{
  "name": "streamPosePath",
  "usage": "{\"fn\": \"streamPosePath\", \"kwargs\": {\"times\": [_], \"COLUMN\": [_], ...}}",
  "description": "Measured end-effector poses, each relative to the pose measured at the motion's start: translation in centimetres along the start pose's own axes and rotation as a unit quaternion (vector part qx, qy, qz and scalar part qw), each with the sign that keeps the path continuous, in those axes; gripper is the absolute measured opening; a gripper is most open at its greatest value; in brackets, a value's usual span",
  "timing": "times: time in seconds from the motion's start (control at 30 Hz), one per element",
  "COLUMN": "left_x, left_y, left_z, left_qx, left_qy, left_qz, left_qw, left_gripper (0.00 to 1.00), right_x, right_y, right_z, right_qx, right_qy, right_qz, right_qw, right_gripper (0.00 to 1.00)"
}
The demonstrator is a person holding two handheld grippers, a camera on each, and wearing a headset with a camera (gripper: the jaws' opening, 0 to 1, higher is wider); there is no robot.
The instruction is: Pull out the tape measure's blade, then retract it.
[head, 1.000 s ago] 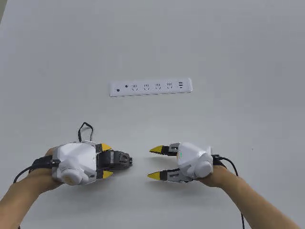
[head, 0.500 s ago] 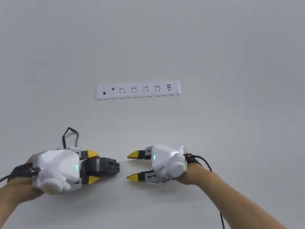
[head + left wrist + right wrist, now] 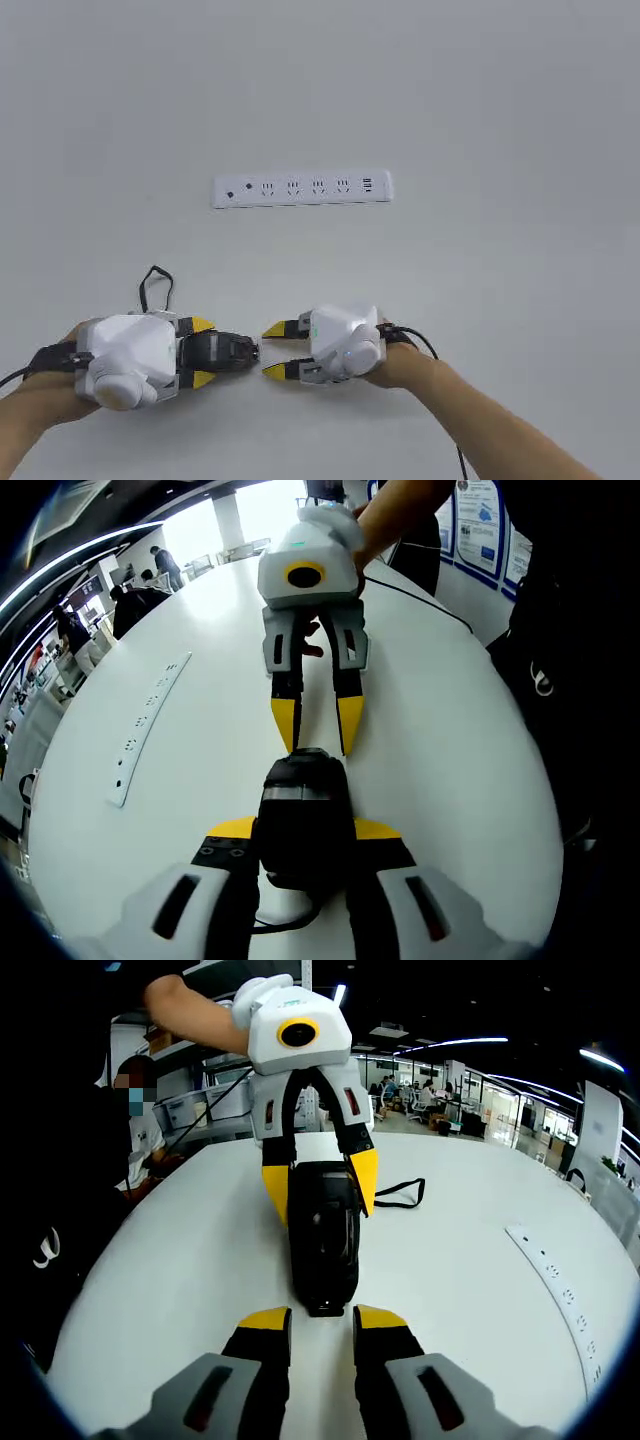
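Tabletop (image 3: pixel 450 120): tape measure (image 3: pixel 232 352) in left tool (image 3: pixel 203 352)

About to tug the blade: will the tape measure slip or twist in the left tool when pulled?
Probably rigid: the tape measure is a hard-looking black case. The left tool clamps both its sides, so slipping seems unlikely, though it might pivot. Its thin strap lies limp and should just trail.

Shows rounded white shells on the left gripper (image 3: pixel 203 352) and right gripper (image 3: pixel 272 350), each with dark grey jaws ending in yellow wedge tips. Carries a small green light (image 3: pixel 313 325) on the right shell and trails a black cable (image 3: pixel 425 347) behind it. Wears a black strap (image 3: pixel 55 357) at the left wrist.
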State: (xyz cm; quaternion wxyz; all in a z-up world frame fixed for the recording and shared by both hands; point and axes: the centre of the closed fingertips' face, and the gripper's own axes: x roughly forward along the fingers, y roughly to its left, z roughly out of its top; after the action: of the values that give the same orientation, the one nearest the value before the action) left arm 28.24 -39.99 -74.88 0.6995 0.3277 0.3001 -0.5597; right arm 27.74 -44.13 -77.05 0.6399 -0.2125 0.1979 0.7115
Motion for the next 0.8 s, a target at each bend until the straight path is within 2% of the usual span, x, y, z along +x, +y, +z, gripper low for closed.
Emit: {"fn": "streamPosePath", "kwargs": {"times": [0.23, 0.33, 0.5, 0.8], "left_x": [0.04, 0.11, 0.03, 0.2], "left_y": [0.04, 0.06, 0.06, 0.14], "left_z": [-0.02, -0.18, 0.04, -0.44], "left_qx": [-0.001, -0.002, -0.005, -0.01], "left_qy": [-0.002, -0.002, -0.006, -0.008], "left_qz": [-0.002, -0.002, -0.002, -0.003], "left_qw": [1.0, 1.0, 1.0, 0.9999], "left_gripper": [0.29, 0.29, 0.28, 0.28], "right_x": [0.89, 0.89, 0.97, 1.06], "right_y": [-0.1, -0.54, -0.47, -0.36], "right_z": [0.34, 0.26, 0.07, -0.22], "right_qx": [-0.007, -0.006, -0.004, -0.001], "right_qy": [-0.002, -0.001, 0.001, 0.009], "right_qz": [0.001, -0.004, -0.003, -0.007], "right_qw": [1.0, 1.0, 1.0, 0.9999], "right_gripper": [0.2, 0.15, 0.16, 0.14]}}
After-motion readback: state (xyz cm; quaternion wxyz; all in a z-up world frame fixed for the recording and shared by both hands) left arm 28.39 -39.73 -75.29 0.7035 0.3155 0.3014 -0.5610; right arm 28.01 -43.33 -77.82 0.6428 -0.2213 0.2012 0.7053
